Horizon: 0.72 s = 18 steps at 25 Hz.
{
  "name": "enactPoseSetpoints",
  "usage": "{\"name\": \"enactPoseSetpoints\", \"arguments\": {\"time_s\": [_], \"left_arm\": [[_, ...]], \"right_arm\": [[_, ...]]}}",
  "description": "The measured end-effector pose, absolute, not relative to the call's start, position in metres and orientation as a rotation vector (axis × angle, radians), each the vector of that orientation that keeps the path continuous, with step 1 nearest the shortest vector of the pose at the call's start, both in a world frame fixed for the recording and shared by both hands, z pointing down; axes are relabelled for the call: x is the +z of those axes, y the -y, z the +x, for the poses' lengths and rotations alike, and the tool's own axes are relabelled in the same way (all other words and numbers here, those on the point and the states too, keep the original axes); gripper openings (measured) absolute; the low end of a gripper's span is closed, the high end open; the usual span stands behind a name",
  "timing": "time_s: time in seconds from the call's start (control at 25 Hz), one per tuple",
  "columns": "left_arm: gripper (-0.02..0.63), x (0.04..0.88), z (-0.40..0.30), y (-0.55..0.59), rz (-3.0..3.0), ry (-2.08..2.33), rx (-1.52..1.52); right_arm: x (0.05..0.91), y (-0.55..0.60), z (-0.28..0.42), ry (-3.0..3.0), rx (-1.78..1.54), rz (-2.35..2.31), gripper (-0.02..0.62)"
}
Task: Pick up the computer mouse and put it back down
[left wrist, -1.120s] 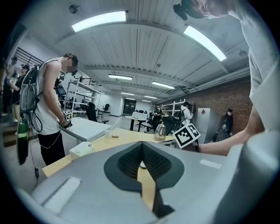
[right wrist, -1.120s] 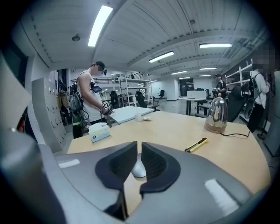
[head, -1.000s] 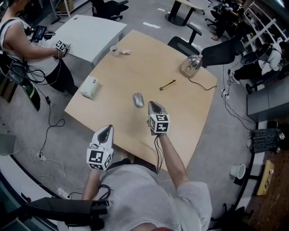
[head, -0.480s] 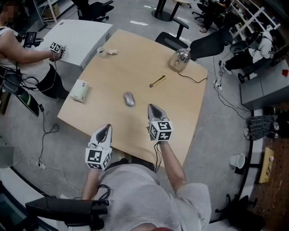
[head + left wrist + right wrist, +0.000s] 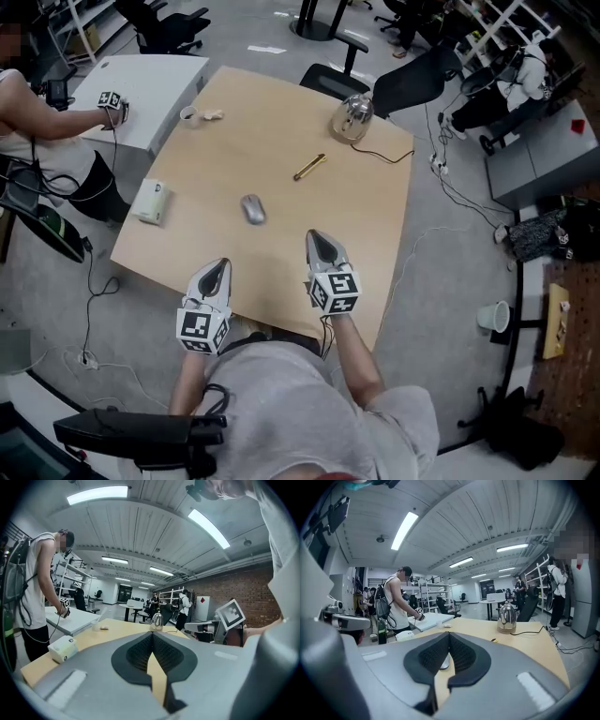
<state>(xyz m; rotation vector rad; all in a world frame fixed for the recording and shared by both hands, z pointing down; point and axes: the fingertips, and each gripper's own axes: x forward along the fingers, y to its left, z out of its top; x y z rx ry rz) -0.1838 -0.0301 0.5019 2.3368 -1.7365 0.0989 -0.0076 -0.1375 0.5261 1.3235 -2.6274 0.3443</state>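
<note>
- While both grippers are held over the near edge of the light wooden table point(image 5: 281, 122), the grey computer mouse point(image 5: 252, 208) lies flat on the tabletop, near its middle.
- The mouse sits farther out than both grippers, between their lines, and touches neither.
- The left gripper point(image 5: 220, 267) has its jaws together; in the left gripper view point(image 5: 152, 634) the ribbed black pads point(image 5: 138, 651) meet at the tips with nothing clamped between them.
- The right gripper point(image 5: 319, 236) also has its jaws together and holds nothing; in the right gripper view point(image 5: 449, 634) the tips meet, and the mouse point(image 5: 443, 662) shows on the table beyond them through the slot under the tips.
- Each gripper carries a white cube with black square markers point(image 5: 334, 289) at its near end.
- A slim brass-coloured cylinder point(image 5: 309, 167) lies beyond the mouse, to its right and well apart from it.
- A polished silver kettle point(image 5: 351, 116) stands upright near the far right corner; a thin black cable point(image 5: 389, 155) runs from it towards the right edge.
- A pale rectangular box point(image 5: 151, 202) rests near the left edge, and a small white cup point(image 5: 188, 115) stands at the far left corner.
- Past the left edge, a person in a white sleeveless top point(image 5: 28, 103) stands at a white table point(image 5: 155, 84).
</note>
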Motion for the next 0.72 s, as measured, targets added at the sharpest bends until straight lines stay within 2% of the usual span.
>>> {"name": "enactPoseSetpoints", "arguments": {"time_s": [0.72], "left_arm": [[0.02,0.501,-0.153,0.046,2.423,1.635,0.11]], "right_arm": [[0.526,0.085,0.035,2.578,0.405,1.467,0.006]]}}
